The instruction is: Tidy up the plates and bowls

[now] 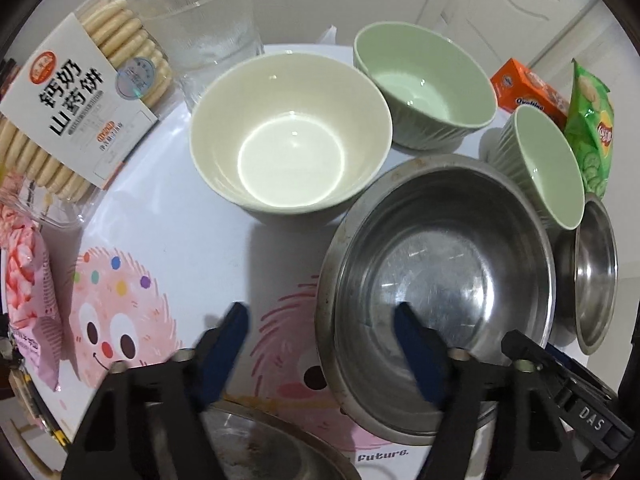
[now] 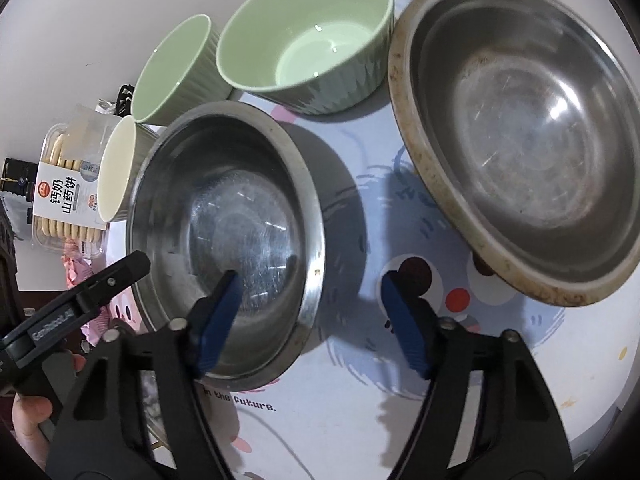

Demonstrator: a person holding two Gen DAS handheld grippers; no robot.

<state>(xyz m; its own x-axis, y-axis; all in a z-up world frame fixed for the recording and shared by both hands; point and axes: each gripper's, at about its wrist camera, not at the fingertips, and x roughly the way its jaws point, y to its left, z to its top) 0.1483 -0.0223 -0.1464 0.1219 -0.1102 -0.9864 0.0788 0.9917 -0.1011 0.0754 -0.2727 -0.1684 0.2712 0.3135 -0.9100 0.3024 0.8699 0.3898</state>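
Observation:
A cream bowl [image 1: 290, 136] [image 2: 116, 168], two green ribbed bowls [image 1: 424, 84] [image 1: 540, 168] [image 2: 308, 36] [image 2: 176, 68], a steel bowl [image 1: 440, 280] [image 2: 228, 240] and a wider steel dish [image 2: 520, 136] [image 1: 594, 276] stand on the cartoon-print table [image 1: 160, 240]. My left gripper [image 1: 320, 320] is open; its right finger is inside the steel bowl's near rim, its left finger outside. My right gripper [image 2: 308, 292] is open, straddling the same bowl's other rim, left finger inside.
A biscuit box [image 1: 76, 112] [image 2: 68, 196], a clear glass [image 1: 216, 36], a pink snack bag [image 1: 28, 292], an orange box [image 1: 528, 88] and a green crisp bag [image 1: 592, 128] ring the bowls. Another steel rim [image 1: 256, 440] lies under my left gripper.

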